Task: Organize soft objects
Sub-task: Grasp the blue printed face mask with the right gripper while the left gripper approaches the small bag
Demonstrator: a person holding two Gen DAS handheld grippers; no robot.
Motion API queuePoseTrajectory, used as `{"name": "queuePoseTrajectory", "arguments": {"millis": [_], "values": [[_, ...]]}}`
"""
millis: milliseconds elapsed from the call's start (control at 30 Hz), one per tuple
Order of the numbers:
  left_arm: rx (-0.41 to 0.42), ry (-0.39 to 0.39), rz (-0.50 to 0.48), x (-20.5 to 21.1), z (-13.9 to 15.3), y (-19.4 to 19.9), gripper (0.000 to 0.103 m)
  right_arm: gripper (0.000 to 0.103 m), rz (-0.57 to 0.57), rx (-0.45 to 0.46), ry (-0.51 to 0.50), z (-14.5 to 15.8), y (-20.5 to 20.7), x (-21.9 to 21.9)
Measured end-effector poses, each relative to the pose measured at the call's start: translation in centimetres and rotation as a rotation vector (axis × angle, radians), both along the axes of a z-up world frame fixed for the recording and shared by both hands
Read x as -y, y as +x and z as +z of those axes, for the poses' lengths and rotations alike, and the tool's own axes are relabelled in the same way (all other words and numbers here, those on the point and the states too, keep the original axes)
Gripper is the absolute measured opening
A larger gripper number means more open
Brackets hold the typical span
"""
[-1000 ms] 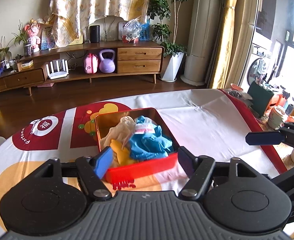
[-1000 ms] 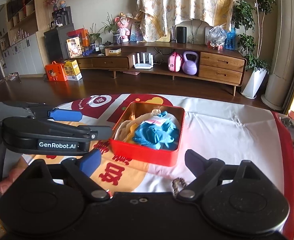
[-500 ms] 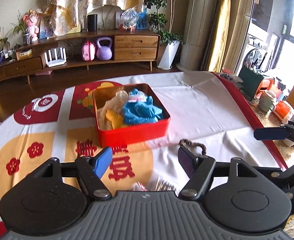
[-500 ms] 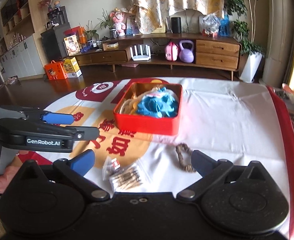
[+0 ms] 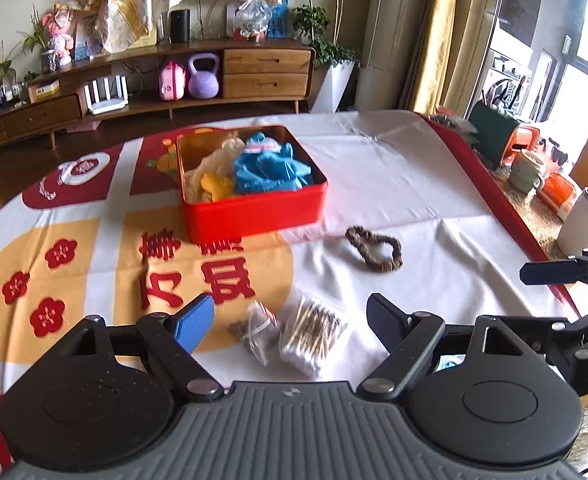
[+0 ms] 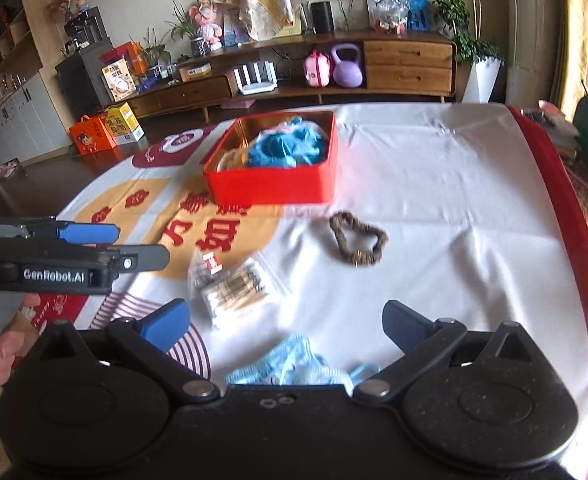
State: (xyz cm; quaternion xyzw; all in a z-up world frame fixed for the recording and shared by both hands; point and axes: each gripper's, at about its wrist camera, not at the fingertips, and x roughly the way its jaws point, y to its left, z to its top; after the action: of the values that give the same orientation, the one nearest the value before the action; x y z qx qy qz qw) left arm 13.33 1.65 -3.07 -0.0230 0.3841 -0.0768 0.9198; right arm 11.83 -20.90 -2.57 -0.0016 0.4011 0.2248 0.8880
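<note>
The table (image 5: 394, 168), under a white, red and yellow printed cloth, fills the middle of both views. A second ago the red tin sat close under the two cameras; now it lies farther up the frame and a strip of cloth nearer the viewer has come into sight. In my judgement the hands have pulled back from the tin to fetch whatever is still loose.

The red tin (image 5: 253, 212) stands upper centre in the left wrist view, lid off. Inside, crumpled blue gloves (image 5: 269, 172) fill its right half, a pale cream fabric (image 5: 209, 160) lies at the left, and a small yellow piece (image 5: 215, 186) sits in front of that.

Outside the tin, a light blue fabric piece (image 6: 289, 368) lies at lower centre of the right wrist view, partly hidden by the tool's body. A clear bag of cotton swabs (image 5: 314, 336) and a smaller clear packet (image 5: 253, 328) touch each other at lower centre of the left view. A brown scrunchie (image 5: 374, 248) lies alone, right of centre, below the tin.

The left gripper (image 5: 289, 322) holds nothing; its jaws are opening above the two packets. The right gripper (image 6: 285, 322) stands spread to its widest, also empty, with the blue fabric showing low between its fingers.
</note>
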Motion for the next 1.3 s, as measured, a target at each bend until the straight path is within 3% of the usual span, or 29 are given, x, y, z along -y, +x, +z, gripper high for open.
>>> {"name": "queuePoseTrajectory", "arguments": {"millis": [433,1300], "values": [[-0.1,-0.023,0.051,-0.9,-5.1,0.3,0.083,0.103,0.029,-0.079,-0.026,-4.4,-1.9,0.2],[-0.15,-0.067,0.166,-2.9,-10.5,6.1,0.083,0.1,0.152,-0.157,-0.104,-9.5,-0.1,-1.6]]}}
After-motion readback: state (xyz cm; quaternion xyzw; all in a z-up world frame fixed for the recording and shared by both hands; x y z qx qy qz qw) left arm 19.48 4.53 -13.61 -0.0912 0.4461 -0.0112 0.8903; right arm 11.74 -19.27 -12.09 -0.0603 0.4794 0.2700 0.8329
